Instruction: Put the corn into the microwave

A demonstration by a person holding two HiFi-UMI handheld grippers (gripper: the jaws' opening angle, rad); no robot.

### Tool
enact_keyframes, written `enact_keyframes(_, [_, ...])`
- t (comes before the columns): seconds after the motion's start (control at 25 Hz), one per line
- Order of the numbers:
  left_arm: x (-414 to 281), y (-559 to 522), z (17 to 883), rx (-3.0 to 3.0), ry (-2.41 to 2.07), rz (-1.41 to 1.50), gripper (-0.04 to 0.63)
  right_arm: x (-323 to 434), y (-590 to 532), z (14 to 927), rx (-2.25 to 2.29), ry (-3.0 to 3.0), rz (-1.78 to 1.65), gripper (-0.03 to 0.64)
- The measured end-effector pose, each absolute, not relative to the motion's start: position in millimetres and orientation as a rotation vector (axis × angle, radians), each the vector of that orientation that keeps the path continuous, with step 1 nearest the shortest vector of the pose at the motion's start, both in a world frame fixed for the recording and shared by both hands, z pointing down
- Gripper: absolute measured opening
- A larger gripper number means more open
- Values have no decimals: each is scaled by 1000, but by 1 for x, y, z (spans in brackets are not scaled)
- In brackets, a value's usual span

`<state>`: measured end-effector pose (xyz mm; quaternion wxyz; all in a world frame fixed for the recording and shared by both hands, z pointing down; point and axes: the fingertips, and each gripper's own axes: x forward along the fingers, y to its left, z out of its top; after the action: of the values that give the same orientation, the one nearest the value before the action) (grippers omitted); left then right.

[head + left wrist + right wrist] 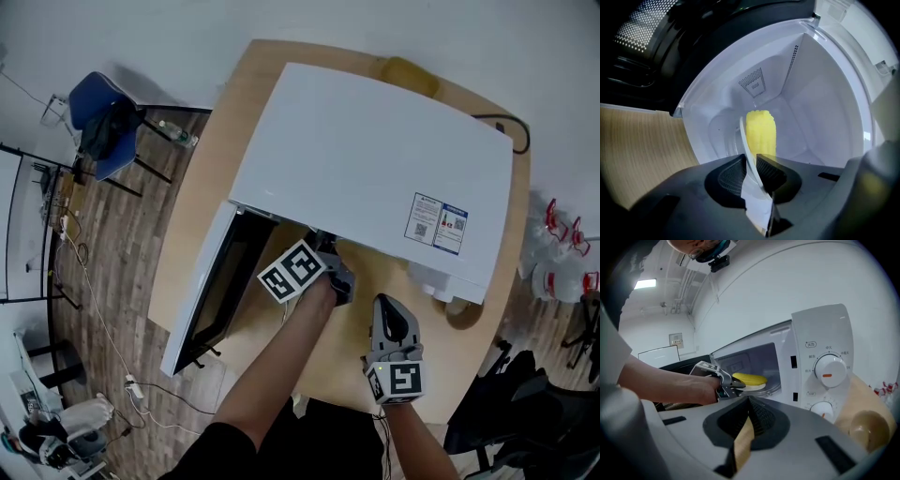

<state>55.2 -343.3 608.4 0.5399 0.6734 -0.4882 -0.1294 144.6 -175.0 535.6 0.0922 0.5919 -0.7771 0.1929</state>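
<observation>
Found the left gripper (750, 159) with jaws nipped shut on the near rim of a white plate (742, 133), a pad pressing on each face. Noted the plate edge-on in the left gripper view, running from the jaws toward 12 o'clock. Noted the corn (761, 131), a yellow cob, lying on that plate just at 1 o'clock of the jaws and already inside the white cavity (820, 108) of the microwave (366, 159). Unable to tell whether the plate is resting on the cavity floor or held clear of it. Confirmed in the right gripper view: cob and plate past the door frame at 11 o'clock of the right jaws, left hand (693, 390) trailing toward 9 o'clock. Found the right gripper (749, 401) with jaws pressed together on nothing, facing the microwave front from outside, well apart from the plate. Noted a control dial (829, 369) at 2 o'clock of those jaws. Recorded the door (211, 291) swung open toward 7 o'clock in the head view. Recorded the microwave standing on a rounded wooden counter (202, 206), with the right gripper at 5 o'clock of the left one. Noted a blue chair (98, 117) at 10 o'clock, apart from the counter.
</observation>
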Motion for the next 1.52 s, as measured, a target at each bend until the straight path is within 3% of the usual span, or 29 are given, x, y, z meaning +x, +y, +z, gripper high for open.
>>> enact_keyframes(0.84, [39,-354,604,1855,-1536,-194,105,155,-157,545,1751,-2267,614,60])
enact_keyframes(0.96, [36,-352,603,1800,-1533,-249,129,158,-157,548,1753,-2256,625,60])
enact_keyframes(1.12, [40,-353,600,1799,-1501,-242,216,157,-155,551,1745,-2253,631,60])
enact_keyframes(1.28, [44,-350,601,1882,-1512,-148,221,149,-153,548,1728,-2272,628,60])
enact_keyframes(1.52, [52,-346,607,1939,-1540,21,292,141,-145,545,1708,-2285,635,60])
